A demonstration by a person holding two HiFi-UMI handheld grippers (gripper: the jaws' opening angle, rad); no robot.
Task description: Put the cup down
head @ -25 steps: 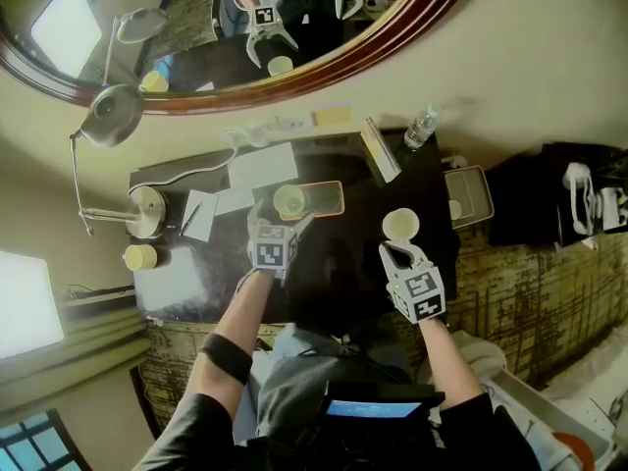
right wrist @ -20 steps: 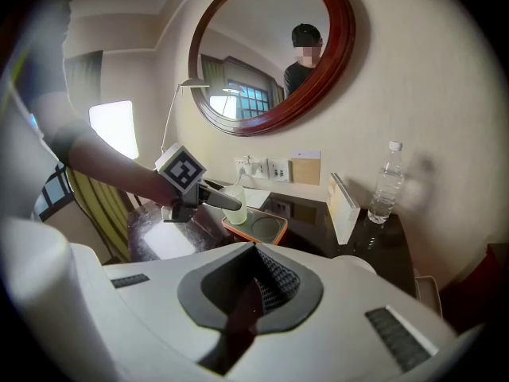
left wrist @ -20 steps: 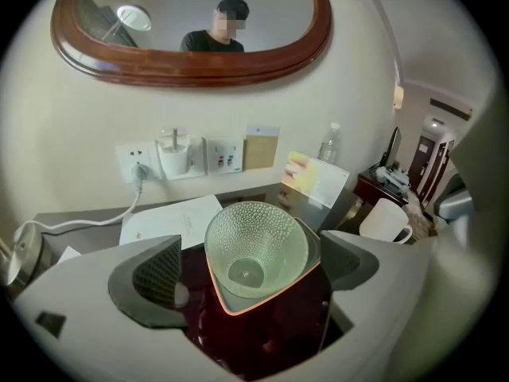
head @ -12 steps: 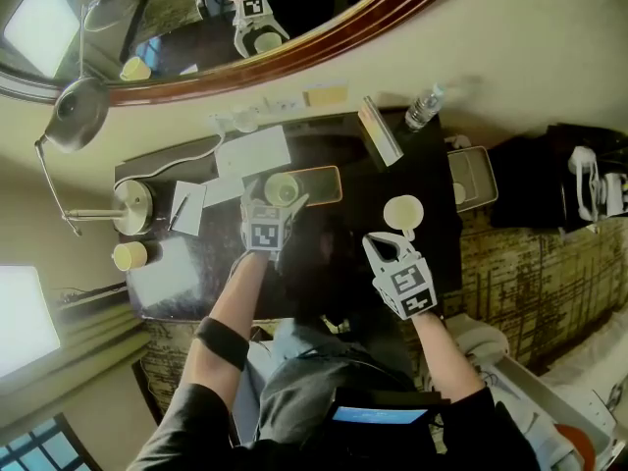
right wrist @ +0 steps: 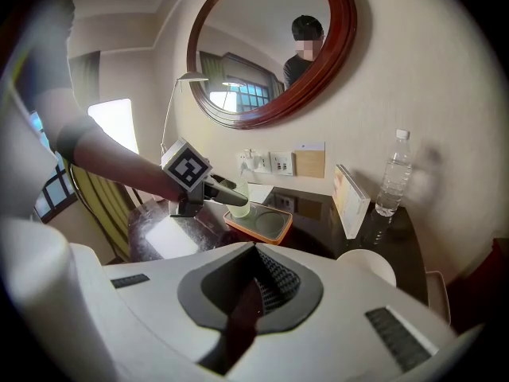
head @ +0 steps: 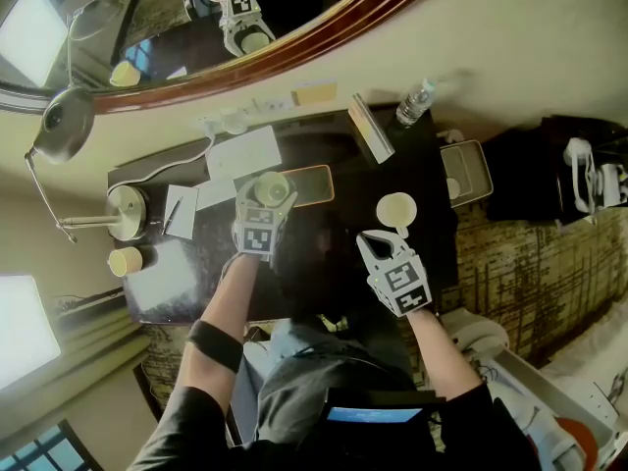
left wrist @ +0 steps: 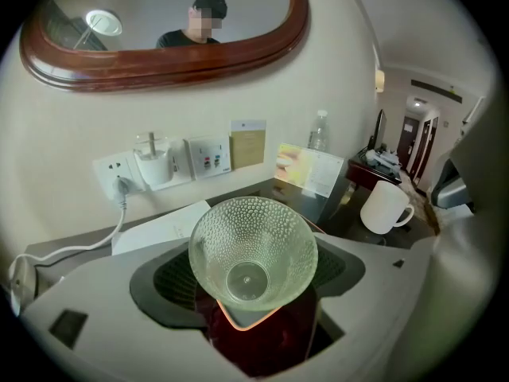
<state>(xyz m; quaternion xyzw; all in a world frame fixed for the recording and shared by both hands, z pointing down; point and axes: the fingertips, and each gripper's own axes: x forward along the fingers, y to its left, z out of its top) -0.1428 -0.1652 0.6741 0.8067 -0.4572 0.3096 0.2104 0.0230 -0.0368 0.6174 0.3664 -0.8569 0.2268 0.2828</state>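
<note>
The dimpled glass cup (left wrist: pixel 253 253) stands upright at one end of the orange-rimmed tray (right wrist: pixel 272 226). It is between my left gripper (head: pixel 266 197) jaws, which have just been closing and now press its sides. My right gripper (right wrist: pixel 253 289) is fully closed and empty, near the white mug (head: pixel 396 209).

Head view: from above person, faces steeply down; desk (head: pixel 353 204) mid-frame, mirror (head: pixel 167 8) along top edge.
Left gripper view: low over desk's middle, faces back wall; cup (left wrist: pixel 253 253) very near, fills centre.
Right gripper view: farther back, by desk's front edge, right part; faces wall obliquely leftward.
All three share desk, mirror, tray (head: pixel 312 184), bottle (head: pixel 414 102).
</note>
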